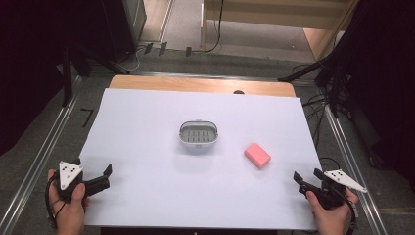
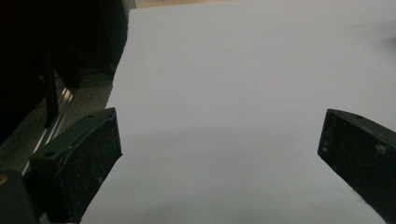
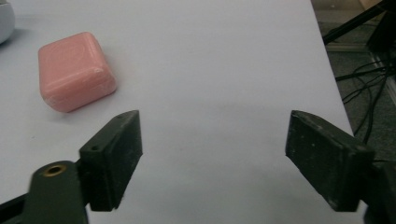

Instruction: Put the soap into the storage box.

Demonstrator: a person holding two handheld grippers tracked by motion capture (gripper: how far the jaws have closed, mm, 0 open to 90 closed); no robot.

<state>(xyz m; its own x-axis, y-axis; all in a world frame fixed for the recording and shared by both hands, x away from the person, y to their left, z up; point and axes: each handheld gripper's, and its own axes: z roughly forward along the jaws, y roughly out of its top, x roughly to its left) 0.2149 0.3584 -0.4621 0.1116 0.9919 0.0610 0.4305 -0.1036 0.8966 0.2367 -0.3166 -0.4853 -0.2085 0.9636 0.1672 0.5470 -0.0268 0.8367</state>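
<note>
A pink bar of soap lies on the white table sheet, right of centre. A small grey soap dish with a slatted bottom stands at the middle, empty. My right gripper rests near the front right corner, below and right of the soap, open with nothing between its jaws. In the right gripper view the soap sits ahead to the left of that gripper. My left gripper is at the front left edge, open and empty; in the left gripper view bare sheet lies between the jaws.
The sheet covers a wooden table whose far edge shows. Metal rails run along both sides, with cables on the floor at the right. Dark stands rise at the far left and right.
</note>
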